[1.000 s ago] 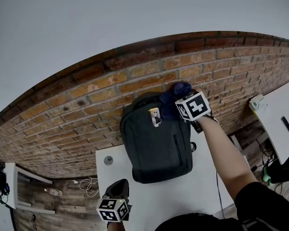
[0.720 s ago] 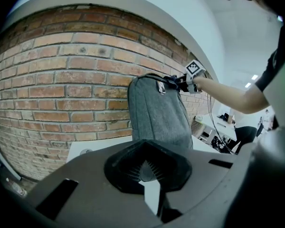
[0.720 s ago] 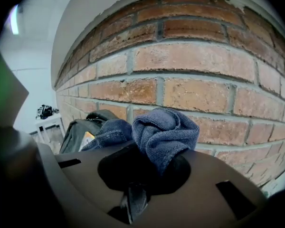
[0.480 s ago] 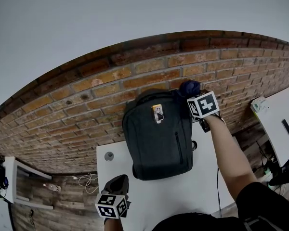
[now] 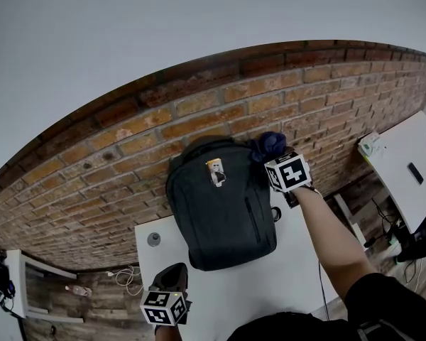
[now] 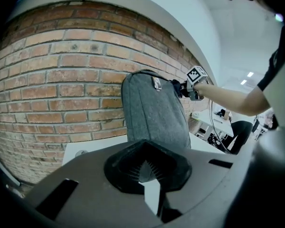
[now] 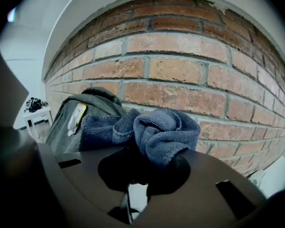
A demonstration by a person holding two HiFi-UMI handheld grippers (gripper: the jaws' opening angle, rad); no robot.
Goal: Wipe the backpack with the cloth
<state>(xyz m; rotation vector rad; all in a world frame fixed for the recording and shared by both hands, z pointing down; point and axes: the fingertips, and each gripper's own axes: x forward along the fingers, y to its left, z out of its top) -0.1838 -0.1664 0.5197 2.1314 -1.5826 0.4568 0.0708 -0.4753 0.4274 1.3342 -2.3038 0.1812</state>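
A dark grey backpack (image 5: 224, 208) stands upright on the white table (image 5: 291, 279), leaning against the brick wall; it also shows in the left gripper view (image 6: 154, 110) and, at the left, in the right gripper view (image 7: 69, 120). A small yellow-edged tag (image 5: 215, 171) hangs on its front. My right gripper (image 5: 273, 155) is shut on a bunched blue cloth (image 7: 154, 129), which lies against the backpack's upper right shoulder (image 5: 268, 144). My left gripper (image 5: 172, 284) hovers low over the table's near left side, shut with nothing in it, well short of the backpack.
A small round grey cap (image 5: 153, 239) sits in the tabletop left of the backpack. The brick wall (image 5: 128, 148) runs right behind it. A second white desk (image 5: 405, 169) stands at the far right, and a white shelf (image 5: 28, 283) at the lower left.
The right gripper with the cloth has slid from the top middle of the backpack over to its upper right shoulder and slightly down. The left gripper has stayed put.
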